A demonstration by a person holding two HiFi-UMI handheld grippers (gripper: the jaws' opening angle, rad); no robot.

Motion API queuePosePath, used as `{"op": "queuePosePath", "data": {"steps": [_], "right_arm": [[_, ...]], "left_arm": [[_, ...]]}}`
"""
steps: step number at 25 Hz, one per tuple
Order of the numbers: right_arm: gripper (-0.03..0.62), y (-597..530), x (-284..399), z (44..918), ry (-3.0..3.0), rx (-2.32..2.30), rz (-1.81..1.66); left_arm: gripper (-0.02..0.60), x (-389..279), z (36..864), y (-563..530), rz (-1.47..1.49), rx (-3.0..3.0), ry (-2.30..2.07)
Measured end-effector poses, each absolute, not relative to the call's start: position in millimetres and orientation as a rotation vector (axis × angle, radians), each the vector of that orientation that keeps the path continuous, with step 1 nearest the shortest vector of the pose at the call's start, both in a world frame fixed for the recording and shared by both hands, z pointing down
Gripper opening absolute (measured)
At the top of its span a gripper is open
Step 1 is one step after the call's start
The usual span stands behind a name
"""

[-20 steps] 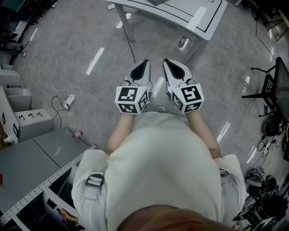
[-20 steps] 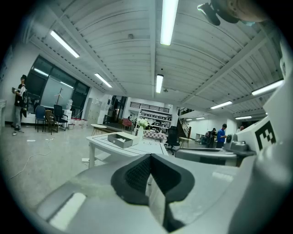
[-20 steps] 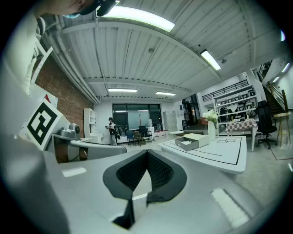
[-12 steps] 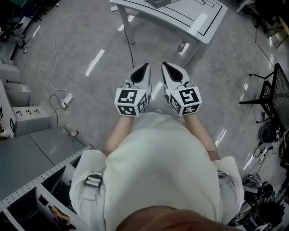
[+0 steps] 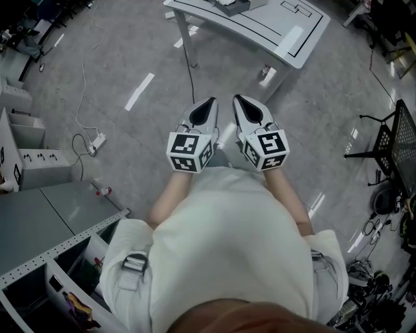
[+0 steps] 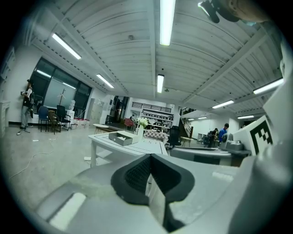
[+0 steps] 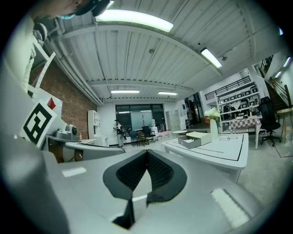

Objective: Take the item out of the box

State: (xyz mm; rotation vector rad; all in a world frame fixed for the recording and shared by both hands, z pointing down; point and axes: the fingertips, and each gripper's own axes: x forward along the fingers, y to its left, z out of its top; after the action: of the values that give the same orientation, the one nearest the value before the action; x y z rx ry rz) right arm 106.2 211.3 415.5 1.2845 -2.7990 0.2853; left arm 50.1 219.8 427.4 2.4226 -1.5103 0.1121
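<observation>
An open grey-and-white box [image 5: 233, 6] sits on the white table [image 5: 286, 36] at the top of the head view, well ahead of both grippers. It also shows as the box [image 6: 120, 137] in the left gripper view and the box [image 7: 196, 139] in the right gripper view; something pale lies inside, too small to make out. My left gripper [image 5: 209, 104] and right gripper [image 5: 238, 101] are held side by side at waist height over the floor. Both point at the table. Each is shut with nothing between its pads.
A cable and power strip [image 5: 97, 140] lie on the floor at the left. Grey cabinets and a perforated shelf frame [image 5: 45, 224] stand at lower left, a black rack [image 5: 398, 140] at right. A vase of flowers [image 7: 213, 119] stands on the table behind the box.
The table and box have come further into the head view as the person steps toward them. Both grippers stay shut, side by side.
</observation>
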Motion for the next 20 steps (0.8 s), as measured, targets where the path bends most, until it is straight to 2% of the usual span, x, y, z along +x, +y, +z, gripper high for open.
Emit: {"op": "queuePosePath", "data": {"steps": [13, 15, 20], "right_arm": [[0.032, 207, 92, 420, -2.843, 1.155, 0.277], [-0.012, 198, 95, 419, -2.841, 1.195, 0.28], [-0.012, 169, 97, 424, -2.811, 1.242, 0.31]], "left_arm": [[0.0, 47, 432, 209, 0.119, 2.4, -1.526], [0.0, 45, 432, 202, 0.116, 2.397, -1.524], [0.0, 37, 433, 178, 0.106, 2.389, -1.53]]}}
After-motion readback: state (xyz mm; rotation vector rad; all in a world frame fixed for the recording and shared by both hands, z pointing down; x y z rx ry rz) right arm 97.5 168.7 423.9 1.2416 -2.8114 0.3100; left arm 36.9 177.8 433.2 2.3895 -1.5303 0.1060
